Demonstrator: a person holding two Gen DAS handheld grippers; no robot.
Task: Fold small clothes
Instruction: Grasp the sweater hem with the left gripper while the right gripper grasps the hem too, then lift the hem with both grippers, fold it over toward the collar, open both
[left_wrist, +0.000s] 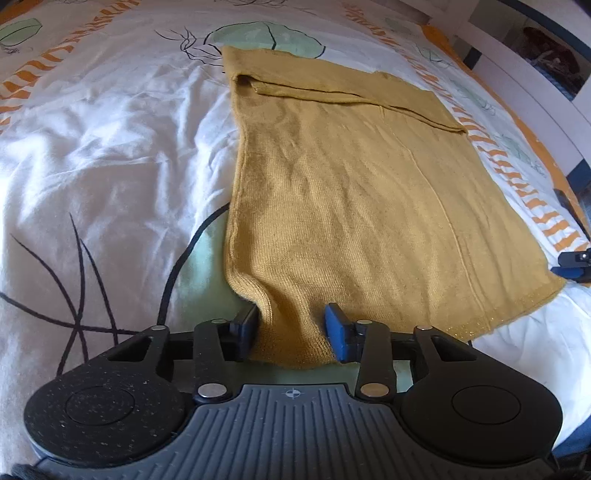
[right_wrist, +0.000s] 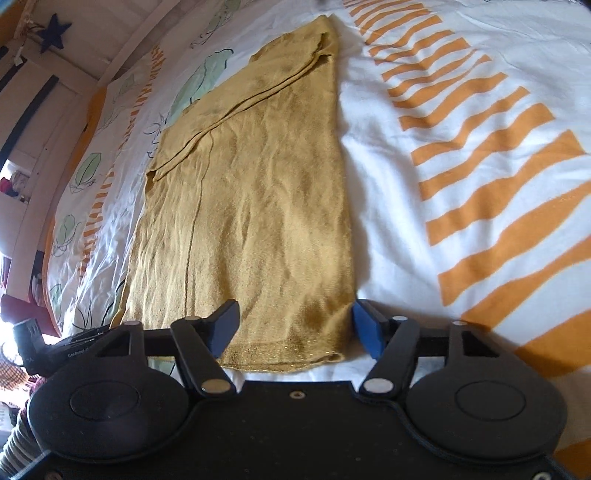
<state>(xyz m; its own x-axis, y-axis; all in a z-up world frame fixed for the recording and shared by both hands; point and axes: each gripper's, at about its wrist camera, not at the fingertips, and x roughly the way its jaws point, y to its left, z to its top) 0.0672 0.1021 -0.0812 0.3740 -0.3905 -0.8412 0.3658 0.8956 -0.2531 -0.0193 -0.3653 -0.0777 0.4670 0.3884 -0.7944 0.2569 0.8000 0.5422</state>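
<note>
On the patterned bedspread (left_wrist: 110, 155) a mustard knit garment (left_wrist: 351, 192) lies flat as a long rectangle, its far end already doubled over in a narrow band, so by my judgement the sides are folded in and the lengthwise fold is now in hand. At the near hem, the left gripper (left_wrist: 291, 328) has its fingers apart with the left corner of the hem bunched between them, not yet pinched. The right gripper (right_wrist: 295, 330) likewise stands with fingers apart, straddling the right corner, one blue pad (right_wrist: 365, 332) just beside the cloth's edge. Next, I judge, both must close on the hem, lift together and carry it evenly toward the far end, keeping the edges aligned. No basket, box or other container shows in either view, so nothing can be said of contents.
</note>
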